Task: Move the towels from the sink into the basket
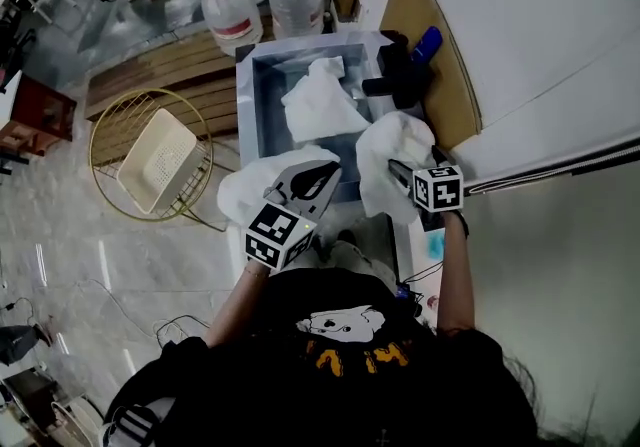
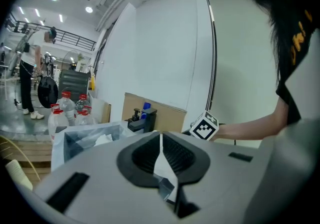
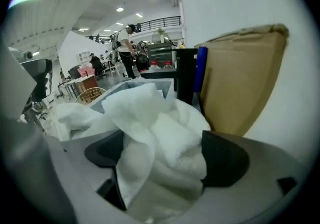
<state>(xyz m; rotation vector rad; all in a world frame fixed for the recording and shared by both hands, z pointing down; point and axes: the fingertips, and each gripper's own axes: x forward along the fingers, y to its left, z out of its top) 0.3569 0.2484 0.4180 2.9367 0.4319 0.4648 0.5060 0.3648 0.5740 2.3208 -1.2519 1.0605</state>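
A crumpled white towel in the sink (image 1: 318, 105) lies in the grey square metal sink (image 1: 262, 95), its longer run going from the far wall towards the person, with a pointed fold at the far end. At the sink's right rim a second bunched white towel (image 1: 392, 157) sits between the jaws of the right gripper (image 3: 165, 157), which stand wide apart. Its bulk runs along the rim, just beside the black tap fitting (image 1: 395, 75) and a brown cardboard sheet (image 1: 440, 75) leaning on the white wall. At the near left corner of the sink a third white towel (image 1: 245, 190) hangs under the left gripper (image 2: 161, 143), whose jaws are closed on a thin fold of it. The round gold wire basket (image 1: 110, 125) stands on the floor to the left, apart from the sink, with a cream perforated plastic tray (image 1: 158, 160) tilted inside it. Clear water bottles with red caps (image 1: 232, 10) stand beyond the sink.
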